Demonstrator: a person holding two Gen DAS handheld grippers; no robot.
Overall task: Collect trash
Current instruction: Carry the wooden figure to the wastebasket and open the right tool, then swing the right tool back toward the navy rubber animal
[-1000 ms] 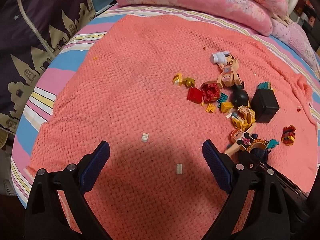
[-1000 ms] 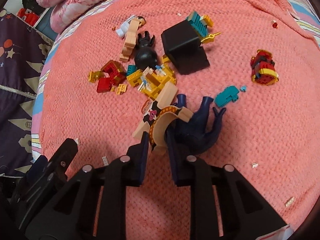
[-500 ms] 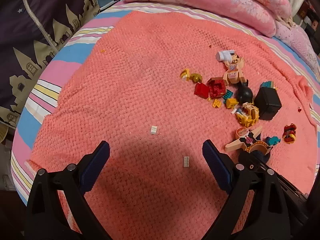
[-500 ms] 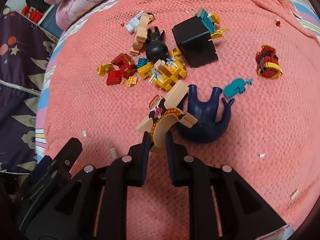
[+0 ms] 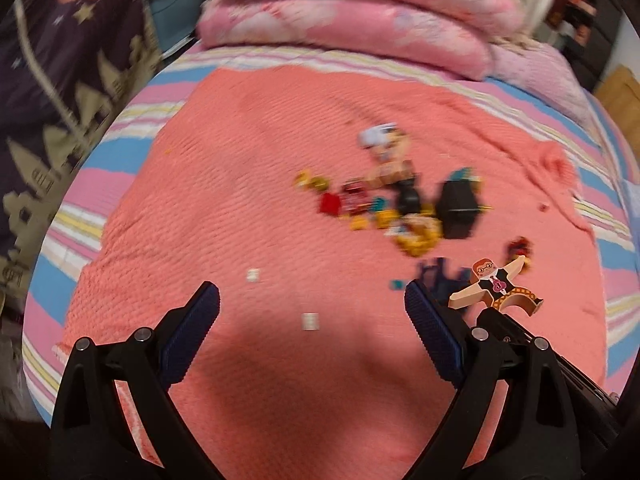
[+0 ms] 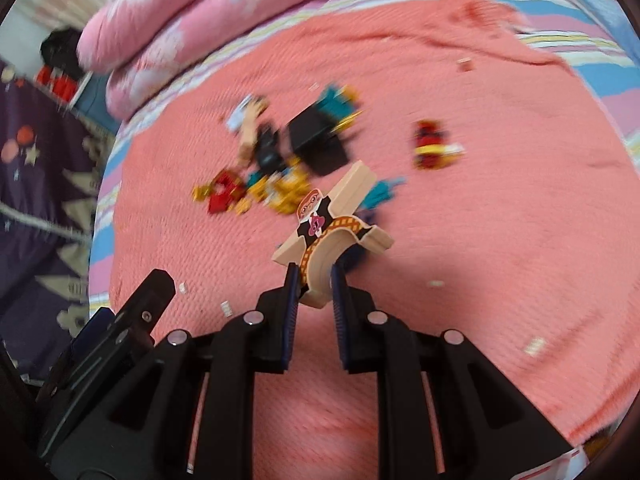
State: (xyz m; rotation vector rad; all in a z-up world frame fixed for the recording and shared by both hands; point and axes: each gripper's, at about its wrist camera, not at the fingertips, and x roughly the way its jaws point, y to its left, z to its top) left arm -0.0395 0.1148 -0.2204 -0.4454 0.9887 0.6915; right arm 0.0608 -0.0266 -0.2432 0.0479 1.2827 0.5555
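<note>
My right gripper (image 6: 314,282) is shut on a flat wooden figure (image 6: 334,224) with glasses and checked trousers, holding it by one leg, lifted above the coral blanket (image 6: 500,220). From the left wrist view the same wooden figure (image 5: 494,286) hangs at the right, just past my left gripper (image 5: 312,312), which stands wide open and holds nothing. A blurred heap of small toy bricks (image 5: 384,208) and a black cube (image 5: 458,210) lie on the blanket beyond. Small white bits (image 5: 310,321) lie between the left fingers.
Pink folded quilts (image 5: 360,20) are stacked at the far end of the striped bed. A dark patterned cloth (image 5: 48,80) hangs on the left. A red and yellow toy (image 6: 434,150) sits apart at the right, and a dark blue toy (image 5: 436,276) lies under the figure.
The right gripper has lifted the wooden figure off the blanket, away from the dark blue toy. Both cameras have pulled back and up; the toy heap looks farther and blurred.
</note>
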